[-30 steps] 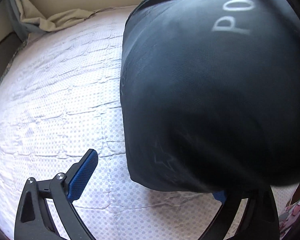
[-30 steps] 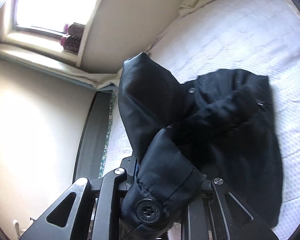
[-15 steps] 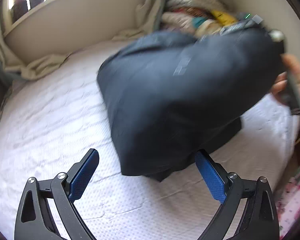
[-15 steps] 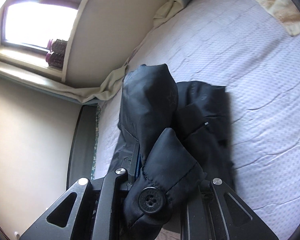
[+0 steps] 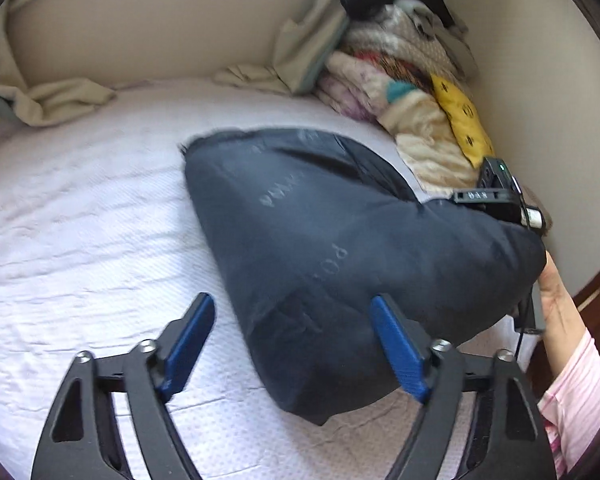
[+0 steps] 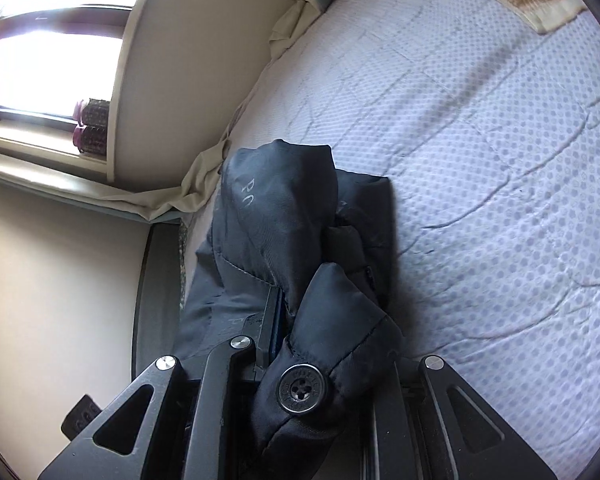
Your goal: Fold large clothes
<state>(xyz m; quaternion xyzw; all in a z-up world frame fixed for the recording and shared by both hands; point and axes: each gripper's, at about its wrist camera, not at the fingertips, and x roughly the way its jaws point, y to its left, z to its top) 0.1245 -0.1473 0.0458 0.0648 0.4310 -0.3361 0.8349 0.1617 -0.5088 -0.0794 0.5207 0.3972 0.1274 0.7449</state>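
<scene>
One fold underway: our right gripper (image 6: pixel 300 344) has its fingers clamped on the jacket (image 5: pixel 340 248), carrying a flap over mid-bed. Left gripper (image 5: pixel 292 344) empty, fingers closing. Next, lay it flat.

My bed (image 5: pixel 80 208) is covered with a pale, dotted quilted sheet, lightly wrinkled. A dark jacket (image 5: pixel 300 240) lies bunched on it, with one end lifted off the sheet; from my right wrist view it sits close to the bed's edge by the wall (image 6: pixel 300 216). A crumpled beige cloth (image 5: pixel 56 100) rests along the far edge against the headboard. In the far corner a pile of folded blankets and clothes (image 5: pixel 400 84) is stacked on the bed.
</scene>
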